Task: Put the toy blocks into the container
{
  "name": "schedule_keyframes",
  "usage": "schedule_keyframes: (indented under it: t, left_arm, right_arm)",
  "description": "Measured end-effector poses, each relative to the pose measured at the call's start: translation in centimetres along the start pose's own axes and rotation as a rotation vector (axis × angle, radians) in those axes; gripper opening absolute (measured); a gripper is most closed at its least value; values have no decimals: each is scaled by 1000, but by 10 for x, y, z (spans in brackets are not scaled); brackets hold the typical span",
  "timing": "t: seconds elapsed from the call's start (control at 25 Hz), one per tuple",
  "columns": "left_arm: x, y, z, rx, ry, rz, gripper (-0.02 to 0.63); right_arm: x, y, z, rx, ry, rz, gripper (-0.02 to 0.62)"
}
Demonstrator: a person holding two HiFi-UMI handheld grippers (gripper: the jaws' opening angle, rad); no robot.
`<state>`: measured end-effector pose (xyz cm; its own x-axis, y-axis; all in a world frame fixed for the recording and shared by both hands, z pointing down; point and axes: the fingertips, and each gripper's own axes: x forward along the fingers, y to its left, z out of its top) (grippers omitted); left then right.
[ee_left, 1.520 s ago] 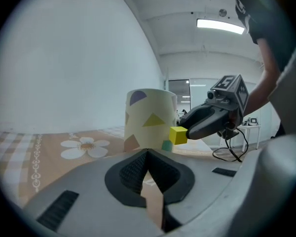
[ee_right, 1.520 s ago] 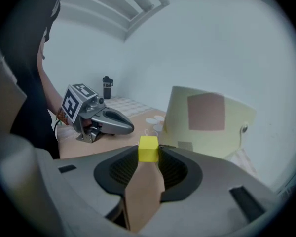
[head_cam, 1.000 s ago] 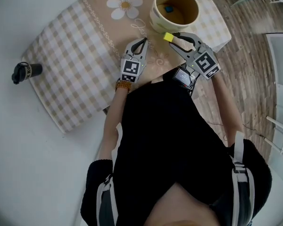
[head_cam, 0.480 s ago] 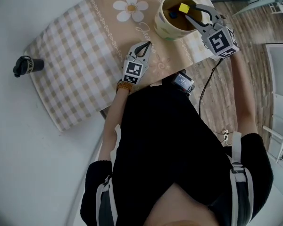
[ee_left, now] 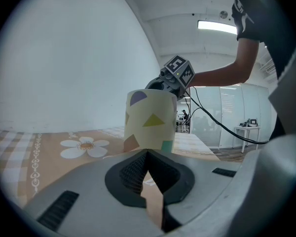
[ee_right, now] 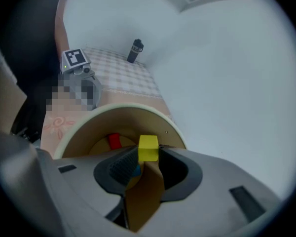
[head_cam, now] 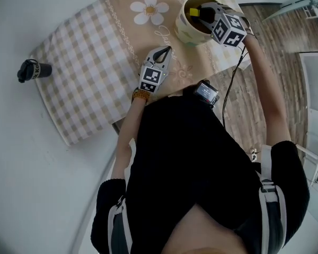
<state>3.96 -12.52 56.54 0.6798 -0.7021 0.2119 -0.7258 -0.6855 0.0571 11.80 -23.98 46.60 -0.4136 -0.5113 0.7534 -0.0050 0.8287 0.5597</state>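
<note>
Yellow block (ee_right: 148, 148) hangs in right gripper (ee_right: 146, 157) fingers over container (ee_right: 173, 126) rim, left gripper (ee_left: 148, 153) fingers seemingly closed nearby.

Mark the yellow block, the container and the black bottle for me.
yellow block (ee_right: 148, 148): right gripper view, its front face.
container (ee_left: 149, 125): left gripper view, its patterned side wall.
black bottle (head_cam: 36, 69): head view, its body.

Right tool (head_cam: 199, 12) pinches yellow block (ee_right: 148, 147); left tool (head_cam: 164, 51) closed.
</note>
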Motion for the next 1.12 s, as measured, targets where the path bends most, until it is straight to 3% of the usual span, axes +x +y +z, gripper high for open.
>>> schedule_keyframes:
  t: [0.28, 0.72, 0.92, 1.12]
  left_arm:
    - [-1, 1, 0, 3, -5, 1, 12]
    - [1, 1, -2, 1, -2, 3, 12]
    - [0, 1, 0, 0, 0, 2, 12]
    - [0, 1, -1, -1, 3, 1, 12]
  right_arm:
    - [5, 0, -4, -13, 35, 16, 138]
    - [26, -7, -14, -81, 107, 122, 138]
    - [36, 1, -24, -144, 184, 187, 140]
    - [37, -7, -18, -123, 151, 151, 106]
